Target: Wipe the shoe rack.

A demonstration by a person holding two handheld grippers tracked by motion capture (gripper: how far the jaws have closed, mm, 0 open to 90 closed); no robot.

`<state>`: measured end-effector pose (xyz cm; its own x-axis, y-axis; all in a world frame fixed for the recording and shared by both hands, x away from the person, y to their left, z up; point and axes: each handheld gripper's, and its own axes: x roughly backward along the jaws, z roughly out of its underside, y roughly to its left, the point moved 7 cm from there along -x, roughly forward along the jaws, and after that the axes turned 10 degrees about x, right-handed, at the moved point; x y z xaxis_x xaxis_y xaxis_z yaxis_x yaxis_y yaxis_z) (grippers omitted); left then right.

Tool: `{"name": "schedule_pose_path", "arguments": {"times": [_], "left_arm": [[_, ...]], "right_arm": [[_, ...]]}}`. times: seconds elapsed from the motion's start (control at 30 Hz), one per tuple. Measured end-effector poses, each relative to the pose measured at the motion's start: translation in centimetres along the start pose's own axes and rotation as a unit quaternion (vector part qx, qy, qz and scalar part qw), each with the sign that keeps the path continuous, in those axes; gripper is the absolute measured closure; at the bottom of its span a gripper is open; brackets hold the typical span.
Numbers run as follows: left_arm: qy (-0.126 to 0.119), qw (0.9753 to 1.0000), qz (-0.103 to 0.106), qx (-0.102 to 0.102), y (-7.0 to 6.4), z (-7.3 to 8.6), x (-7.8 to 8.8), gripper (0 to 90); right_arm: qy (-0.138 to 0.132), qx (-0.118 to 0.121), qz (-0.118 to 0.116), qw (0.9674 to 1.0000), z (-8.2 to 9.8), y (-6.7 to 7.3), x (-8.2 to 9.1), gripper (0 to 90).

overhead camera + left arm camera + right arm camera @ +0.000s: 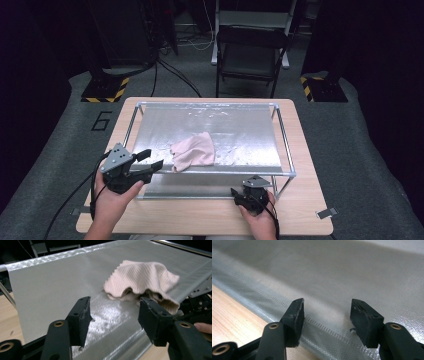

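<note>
Where the silvery woven sheet [165, 127] stretched taut over its thin metal frame [285, 150], it gave off a dull, grainy sheen, its fine mesh weave and a stitched hem showing plainly in the right gripper view. On it lay a pale pink cloth [194, 151], soft and ribbed, bunched into loose folds with a wavy, drooping edge; in the left gripper view the ribbing ran in fine parallel lines across its humped top [142, 277]. The frame stood on a light wooden table [305, 210] with rounded corners, and that sat on grey carpet marked with a dark numeral. Beyond it stood a dark folding chair [250, 52], cables on the floor, and black stands with yellow-and-black striped bases [105, 89] at either side, the rest of the room in shadow.

The cloth lay near the front rail of the sheet, a little left of its middle. The left gripper [152, 159], black and blocky with a grey three-cornered plate on top, was held at the frame's front left corner, pointing toward the cloth; its jaws stood apart and empty, the cloth just beyond the tips and nearer the right-hand jaw. The right gripper [326, 315] hovered low at the front rail, well to the right of the cloth, jaws likewise parted with nothing but sheet between them.
</note>
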<state>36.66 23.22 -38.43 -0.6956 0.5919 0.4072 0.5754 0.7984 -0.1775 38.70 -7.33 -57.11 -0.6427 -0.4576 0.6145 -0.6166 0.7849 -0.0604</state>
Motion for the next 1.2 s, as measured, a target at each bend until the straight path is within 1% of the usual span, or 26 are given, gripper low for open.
{"name": "schedule_pose_path", "arguments": {"times": [0.13, 0.2, 0.23, 0.33, 0.4, 0.43, 0.47, 0.5, 0.6, 0.63, 0.67, 0.7, 0.77, 0.8, 0.83, 0.87, 0.9, 0.93, 0.97, 1.0, 1.03, 1.07, 1.1, 1.13, 1.17, 1.2], "left_arm": [[0.009, 0.9999, 0.012, -0.001, 0.0, 0.9, 0.0, 37.1], [0.014, 0.9998, 0.015, -0.003, -0.2, 1.4, -0.1, 35.8], [0.017, 0.9997, 0.019, 0.0, -0.2, 1.7, -0.3, 34.6], [0.012, 0.9998, 0.018, -0.005, -0.3, 1.9, -0.5, 33.4], [0.016, 0.9996, 0.017, -0.012, -0.3, 2.0, -0.5, 33.4], [0.014, 0.9995, 0.012, -0.024, -0.4, 2.0, -0.7, 33.5], [0.014, 0.9995, 0.012, -0.024, -0.4, 2.0, -0.7, 33.5], [0.018, 0.9993, 0.011, -0.031, -0.4, 2.1, -0.8, 33.7], [0.012, 0.9995, 0.013, -0.027, -0.4, 2.1, -0.8, 33.8], [0.006, 0.9996, 0.014, -0.022, -0.3, 2.2, -0.8, 33.8], [0.0, 0.9997, 0.016, -0.017, -0.3, 2.2, -0.8, 33.9], [-0.007, 0.9997, 0.019, -0.011, -0.2, 2.3, -0.8, 33.9], [-0.008, 0.9997, 0.02, -0.011, -0.2, 2.3, -0.8, 33.9], [-0.008, 0.9997, 0.021, -0.011, -0.2, 2.4, -0.7, 33.9], [-0.008, 0.9997, 0.021, -0.011, -0.2, 2.4, -0.7, 33.9], [-0.006, 0.9997, 0.021, -0.013, -0.2, 2.4, -0.7, 33.9], [-0.003, 0.9996, 0.023, -0.015, -0.2, 2.3, -0.7, 33.9], [-0.003, 0.9996, 0.023, -0.015, -0.2, 2.3, -0.7, 34.0], [-0.003, 0.9996, 0.023, -0.014, -0.2, 2.3, -0.8, 34.0], [-0.003, 0.9996, 0.023, -0.014, -0.2, 2.3, -0.8, 34.1], [-0.003, 0.9996, 0.023, -0.014, -0.2, 2.3, -0.8, 34.1], [-0.002, 0.9996, 0.023, -0.015, -0.2, 2.3, -0.7, 34.1], [-0.002, 0.9996, 0.023, -0.015, -0.2, 2.3, -0.7, 34.1], [-0.002, 0.9996, 0.022, -0.016, -0.2, 2.3, -0.7, 34.1], [-0.002, 0.9996, 0.022, -0.016, -0.2, 2.3, -0.7, 34.1], [-0.002, 0.9996, 0.022, -0.016, -0.2, 2.3, -0.7, 34.1]], "right_arm": [[0.001, -0.001, 0.004, 1.0, 0.0, -0.1, 0.0, 44.5], [-0.004, -0.005, -0.002, 1.0, 0.0, 0.0, -0.1, 44.0], [0.002, -0.005, -0.003, 1.0, 0.1, -0.1, 0.0, 43.0], [0.002, -0.01, -0.007, 0.9999, 0.0, 0.0, 0.0, 38.9], [0.002, -0.007, -0.01, 0.9999, 0.0, 0.0, 0.0, 37.1], [0.003, 0.0, -0.014, 0.9999, 0.0, 0.0, -0.2, 34.5], [0.003, 0.0, -0.014, 0.9999, 0.0, 0.0, -0.2, 34.5], [0.0, 0.002, -0.019, 0.9998, -0.1, 0.0, -0.2, 32.7], [-0.002, 0.0, -0.026, 0.9997, -0.2, 0.1, -0.2, 31.1], [-0.003, -0.008, -0.035, 0.9993, -0.2, 0.3, -0.3, 30.4], [-0.003, -0.024, -0.036, 0.9991, -0.2, 0.6, -0.3, 30.0], [-0.005, -0.008, -0.038, 0.9992, -0.3, 0.4, -0.3, 30.0], [-0.006, -0.004, -0.033, 0.9994, -0.2, 0.3, -0.3, 30.2], [-0.012, 0.004, -0.039, 0.9992, -0.3, 0.3, -0.4, 30.8], [-0.009, 0.008, -0.05, 0.9987, -0.3, 0.4, -0.4, 31.3], [-0.006, 0.017, -0.041, 0.999, -0.3, 0.3, -0.2, 31.4], [-0.008, 0.011, -0.059, 0.9982, -0.4, 0.7, -0.2, 32.2], [-0.008, 0.011, -0.059, 0.9982, -0.4, 0.7, -0.2, 32.2], [-0.008, 0.005, -0.079, 0.9969, -0.6, 1.5, 0.1, 34.2], [-0.008, 0.005, -0.079, 0.9969, -0.6, 1.5, 0.1, 34.2], [0.0, -0.019, -0.112, 0.9936, -0.9, 2.6, 0.6, 35.3], [0.0, -0.019, -0.112, 0.9936, -0.9, 2.6, 0.6, 35.3], [0.007, -0.006, -0.114, 0.9934, -1.1, 2.7, 1.0, 36.4], [0.007, -0.006, -0.114, 0.9934, -1.1, 2.7, 1.0, 36.4], [0.0, 0.014, -0.129, 0.9916, -1.6, 2.9, 1.5, 36.4], [0.0, 0.014, -0.129, 0.9916, -1.6, 2.9, 1.5, 36.4]]}}
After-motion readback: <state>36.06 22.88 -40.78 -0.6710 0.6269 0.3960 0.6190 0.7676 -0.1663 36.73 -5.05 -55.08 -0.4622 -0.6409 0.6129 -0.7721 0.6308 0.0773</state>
